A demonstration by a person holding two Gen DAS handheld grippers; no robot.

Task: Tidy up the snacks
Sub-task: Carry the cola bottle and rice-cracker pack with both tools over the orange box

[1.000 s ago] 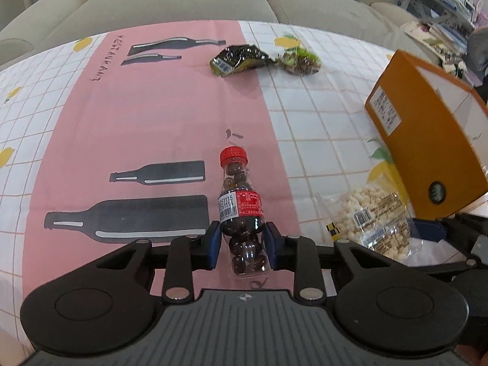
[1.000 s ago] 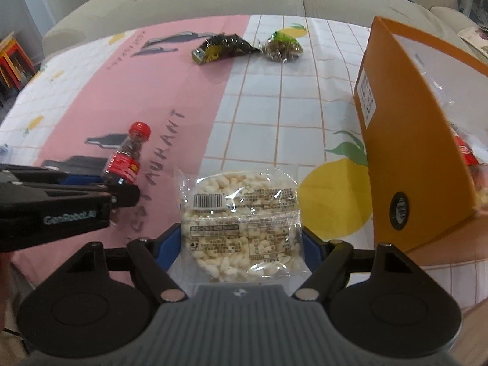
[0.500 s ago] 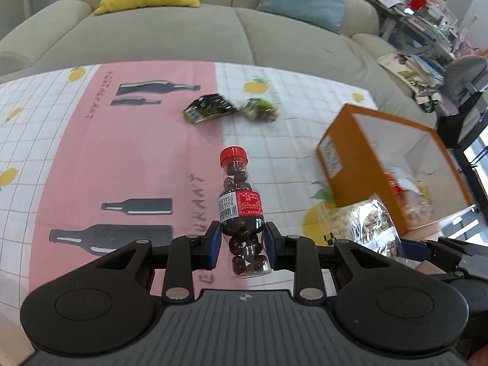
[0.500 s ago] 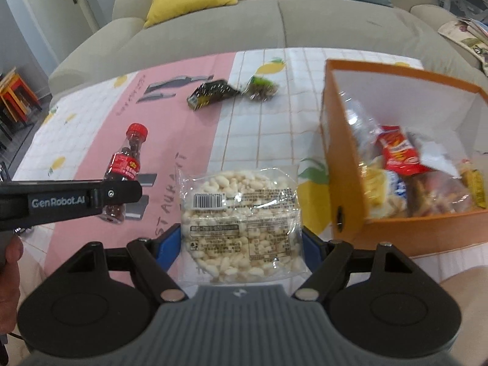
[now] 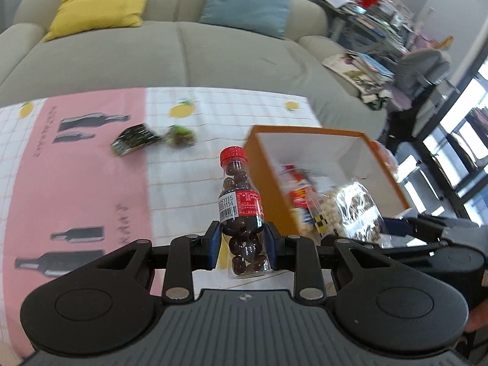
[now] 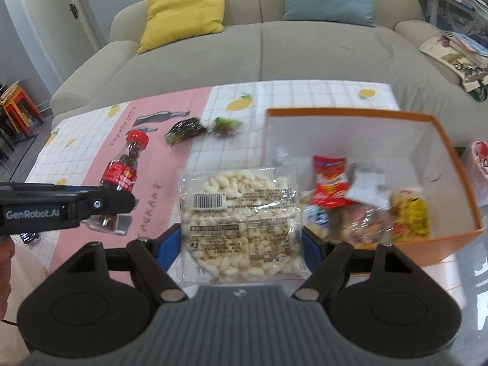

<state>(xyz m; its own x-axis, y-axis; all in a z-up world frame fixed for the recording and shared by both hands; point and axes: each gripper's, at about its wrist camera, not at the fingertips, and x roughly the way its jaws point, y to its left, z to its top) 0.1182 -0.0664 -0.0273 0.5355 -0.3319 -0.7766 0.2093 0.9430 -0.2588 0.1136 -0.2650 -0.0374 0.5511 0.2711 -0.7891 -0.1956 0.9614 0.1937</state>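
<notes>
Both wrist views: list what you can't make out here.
- Two small packets on the cloth: motion-blurred in both views, print unreadable.
- Orange box contents: smeared; the rice-puff pack in the right gripper covers the box's left side.
- Bottle base: in the right view, hidden by the left gripper.
- Right gripper in the left view: cut off by the frame edge.

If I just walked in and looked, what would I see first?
Probably the small clear plastic bottle with a red cap, full of dark chocolate balls, pinched in the left gripper. Next, the clear packet of white puffed rice snacks clamped in the right gripper, beside the open orange cardboard box half full of snack bags.
</notes>
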